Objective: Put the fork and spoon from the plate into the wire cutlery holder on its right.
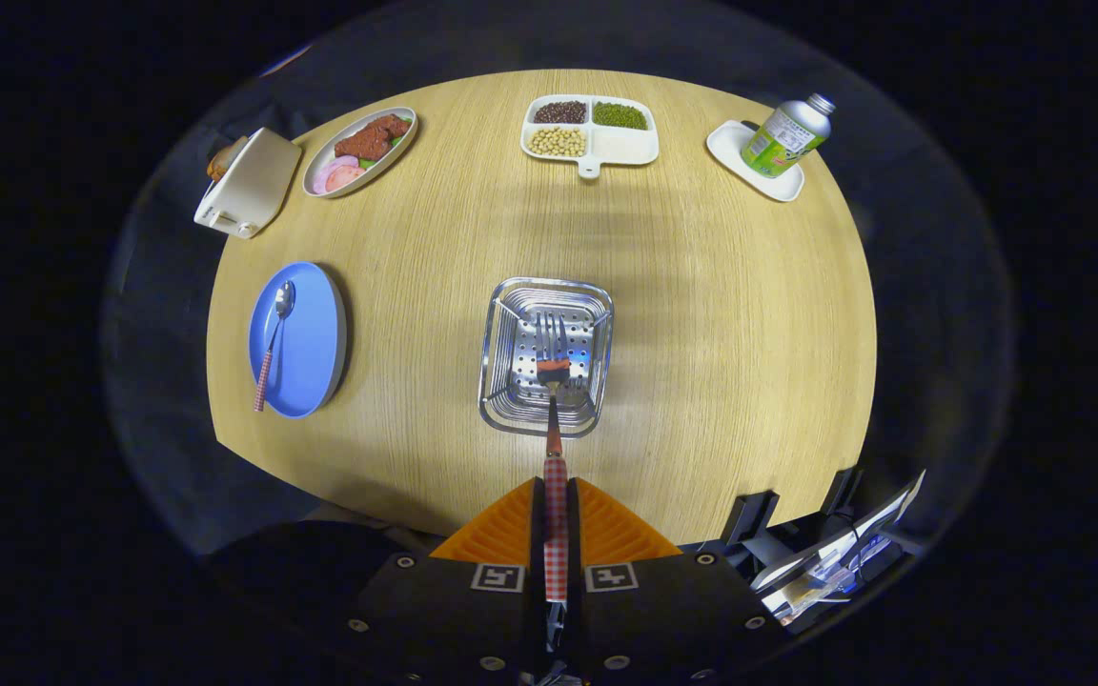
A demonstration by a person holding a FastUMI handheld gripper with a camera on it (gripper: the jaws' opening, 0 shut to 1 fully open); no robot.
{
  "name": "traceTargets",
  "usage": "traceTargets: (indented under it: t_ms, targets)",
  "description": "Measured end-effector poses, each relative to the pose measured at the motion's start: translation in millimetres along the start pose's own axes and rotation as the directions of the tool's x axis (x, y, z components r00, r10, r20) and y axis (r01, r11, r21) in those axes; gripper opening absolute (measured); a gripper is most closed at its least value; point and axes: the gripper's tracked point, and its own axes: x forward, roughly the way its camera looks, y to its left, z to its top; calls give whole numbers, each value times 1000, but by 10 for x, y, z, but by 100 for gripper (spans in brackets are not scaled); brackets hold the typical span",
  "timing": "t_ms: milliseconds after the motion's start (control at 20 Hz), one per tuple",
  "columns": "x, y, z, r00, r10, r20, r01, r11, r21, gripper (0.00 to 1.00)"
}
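I look down on a round wooden table [721,314]; a shiny metal cutlery holder [546,354] sits in the middle of it, just ahead of my fingers; a blue plate [313,338] lies well off to its left; far across the table sit a white toaster [246,183], an oval dish of food [359,151], a white tray of beans [591,131] with four parts, and a small white tray [738,148] with a bottle on it.

My gripper [556,519] is squeezed tight on the fork [555,448].

Toaster [242,186], food plate [360,151], divided tray [591,131], bottle [786,136]
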Motion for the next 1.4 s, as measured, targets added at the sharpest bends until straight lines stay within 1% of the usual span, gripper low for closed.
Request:
traceTargets:
  t_ms: [250,400,450,600,750,1050,1250,1400]
  targets:
    - [147,-39,103,997,-7,-72,6,1000,-2,9]
    - [225,-88,180,996,-16,-89,19,999,28,9]
    - [242,-77,197,996,-9,-90,13,999,36,9]
    - [264,-94,301,998,-29,-57,32,998,52,12]
    - [250,-43,336,999,-13,-36,16,996,91,12]
    - [237,66,123,998,13,-56,-7,995,102,13]
    - [219,49,193,999,32,-34,-25,983,184,12]
    - [207,50,185,998,46,-43,-36,980,195,13]
